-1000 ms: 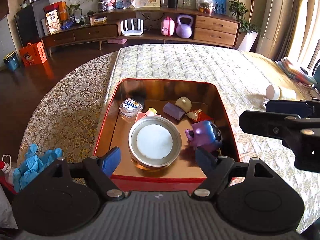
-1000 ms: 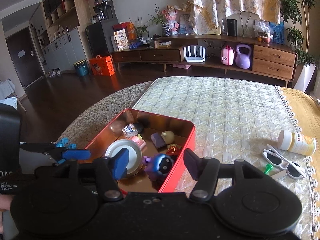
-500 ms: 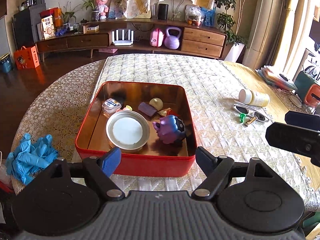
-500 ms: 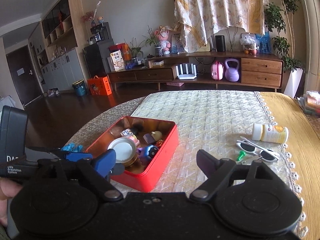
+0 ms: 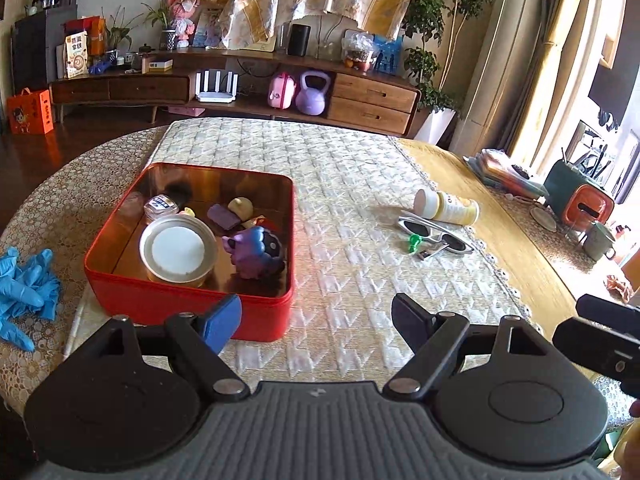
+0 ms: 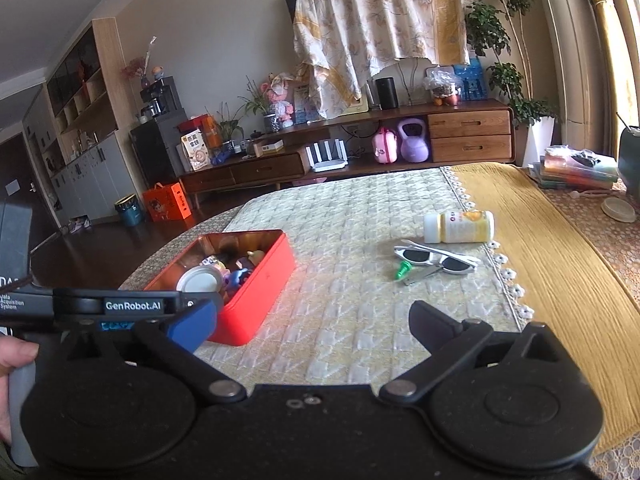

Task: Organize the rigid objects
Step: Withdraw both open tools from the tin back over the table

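A red tin box [image 5: 180, 304] [image 6: 260, 300] sits on the quilted table, holding a round white-lidded tin [image 5: 178, 248], a purple toy [image 5: 254, 252] and several small items. To its right lie a yellow-and-white bottle [image 5: 448, 206] [image 6: 460, 226] on its side, white sunglasses [image 5: 436, 236] [image 6: 436, 258] and a green pin [image 5: 414, 242] [image 6: 402, 270]. My left gripper [image 5: 316, 322] is open and empty, near the box's front right corner. My right gripper [image 6: 314, 324] is empty, its jaws still opening, well short of the sunglasses.
Blue gloves [image 5: 24, 288] lie at the table's left edge. A yellow runner [image 6: 560, 264] covers the right side, with stacked books [image 6: 576, 170], a green-and-orange container [image 5: 580, 200] and a mug [image 5: 598, 240] beyond. A sideboard [image 5: 248, 92] stands behind the table.
Both grippers have drawn back from the red box and swung right, so the bottle and sunglasses now show in both views. The right gripper's jaws have spread much wider.
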The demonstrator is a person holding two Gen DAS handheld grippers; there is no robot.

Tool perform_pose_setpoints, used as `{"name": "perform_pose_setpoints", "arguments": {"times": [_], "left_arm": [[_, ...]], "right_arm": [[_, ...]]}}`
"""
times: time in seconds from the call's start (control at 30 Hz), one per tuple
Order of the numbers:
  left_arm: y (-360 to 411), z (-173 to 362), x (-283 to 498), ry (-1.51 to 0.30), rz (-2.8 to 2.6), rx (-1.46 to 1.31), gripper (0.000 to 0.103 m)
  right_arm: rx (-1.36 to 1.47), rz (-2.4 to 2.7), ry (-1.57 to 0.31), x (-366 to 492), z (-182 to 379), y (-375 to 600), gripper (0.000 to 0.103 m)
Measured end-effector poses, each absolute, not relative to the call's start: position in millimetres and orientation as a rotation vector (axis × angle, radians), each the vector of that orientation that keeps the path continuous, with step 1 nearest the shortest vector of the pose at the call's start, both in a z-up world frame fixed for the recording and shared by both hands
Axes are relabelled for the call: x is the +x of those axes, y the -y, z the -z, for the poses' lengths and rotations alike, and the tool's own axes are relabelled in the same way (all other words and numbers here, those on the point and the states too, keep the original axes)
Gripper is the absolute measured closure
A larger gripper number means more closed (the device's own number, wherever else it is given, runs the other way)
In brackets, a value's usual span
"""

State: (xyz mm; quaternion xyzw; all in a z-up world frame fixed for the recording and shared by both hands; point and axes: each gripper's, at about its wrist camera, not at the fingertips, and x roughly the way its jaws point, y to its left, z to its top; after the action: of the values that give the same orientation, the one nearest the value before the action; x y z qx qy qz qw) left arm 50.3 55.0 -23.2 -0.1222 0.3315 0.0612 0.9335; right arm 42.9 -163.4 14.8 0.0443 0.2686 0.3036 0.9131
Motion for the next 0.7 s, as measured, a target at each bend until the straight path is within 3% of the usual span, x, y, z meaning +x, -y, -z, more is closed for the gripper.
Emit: {"name": "perform_pose_setpoints", "arguments": {"times": [0.7], "left_arm": [[24, 42, 143, -0.7, 0.02, -0.166, 0.017]], "right_arm": [[0.001, -0.48, -0.576, 109, 3, 245, 0.0]]}}
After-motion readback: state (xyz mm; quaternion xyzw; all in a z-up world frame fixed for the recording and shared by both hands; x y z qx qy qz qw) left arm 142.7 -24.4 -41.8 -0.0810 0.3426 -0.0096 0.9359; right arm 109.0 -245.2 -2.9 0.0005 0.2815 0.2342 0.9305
